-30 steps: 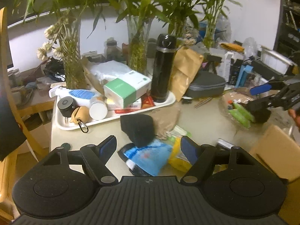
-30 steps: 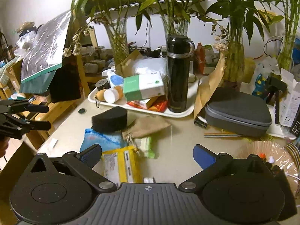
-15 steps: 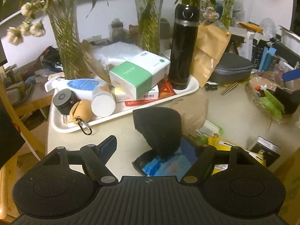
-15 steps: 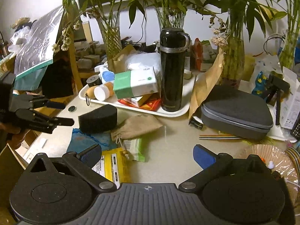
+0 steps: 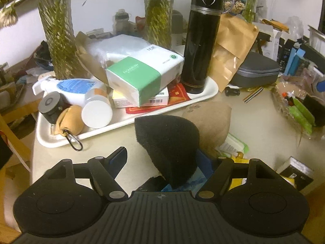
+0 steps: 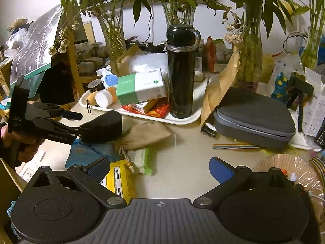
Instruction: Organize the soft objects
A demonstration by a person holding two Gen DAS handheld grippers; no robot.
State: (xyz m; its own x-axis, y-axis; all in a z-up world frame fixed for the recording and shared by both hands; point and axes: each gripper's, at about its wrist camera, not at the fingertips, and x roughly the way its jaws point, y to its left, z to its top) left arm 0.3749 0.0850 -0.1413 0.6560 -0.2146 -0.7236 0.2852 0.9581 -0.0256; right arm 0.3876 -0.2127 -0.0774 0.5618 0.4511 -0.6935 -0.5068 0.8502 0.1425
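Left hand-held gripper (image 5: 165,158) open around black sponge (image 5: 168,144), brown pouch (image 5: 211,120) behind, white tray (image 5: 61,140) beyond.

The left gripper (image 6: 78,123) is now down at the black sponge (image 5: 168,146), its open jaws on either side of it.
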